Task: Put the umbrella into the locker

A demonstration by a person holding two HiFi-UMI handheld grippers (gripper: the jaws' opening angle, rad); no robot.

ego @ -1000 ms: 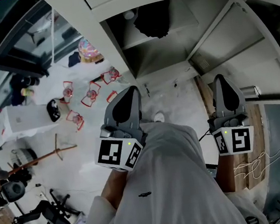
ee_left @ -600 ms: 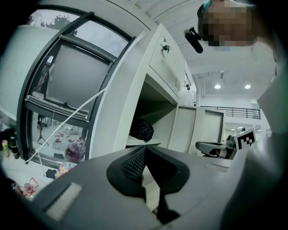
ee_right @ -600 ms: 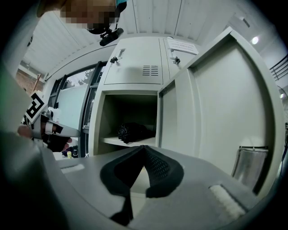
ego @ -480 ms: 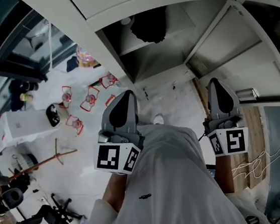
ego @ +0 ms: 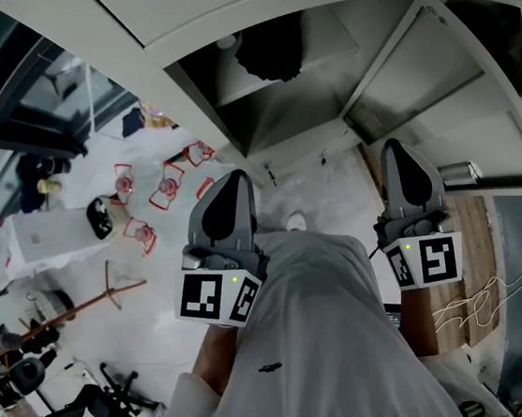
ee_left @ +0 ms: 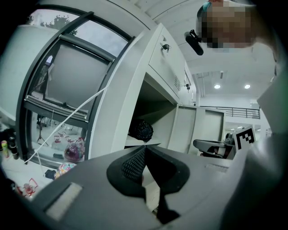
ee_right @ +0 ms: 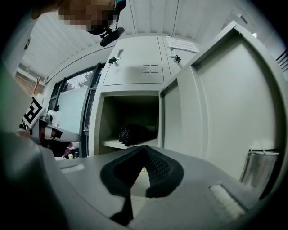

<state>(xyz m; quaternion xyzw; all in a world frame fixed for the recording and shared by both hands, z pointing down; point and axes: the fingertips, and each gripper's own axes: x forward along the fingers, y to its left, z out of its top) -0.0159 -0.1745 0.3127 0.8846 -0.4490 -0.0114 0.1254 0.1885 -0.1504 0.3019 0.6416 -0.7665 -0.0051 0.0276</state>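
Lying inside the locker (ee_right: 135, 108), the umbrella (ee_right: 132, 134) looks stowed; left tool (ego: 232, 180) and right tool (ego: 396, 150) hang clenched and empty, so shutting the door (ee_right: 225, 112) probably remains.

Umbrella (ee_right: 132, 134): black, folded to compact length, lying on its side on the shelf (ee_right: 111, 143) inside the open compartment, toward the back. Locker (ego: 273, 116): pale grey metal, door (ee_right: 225, 112) swung wide open to the right; the compartment above it is closed
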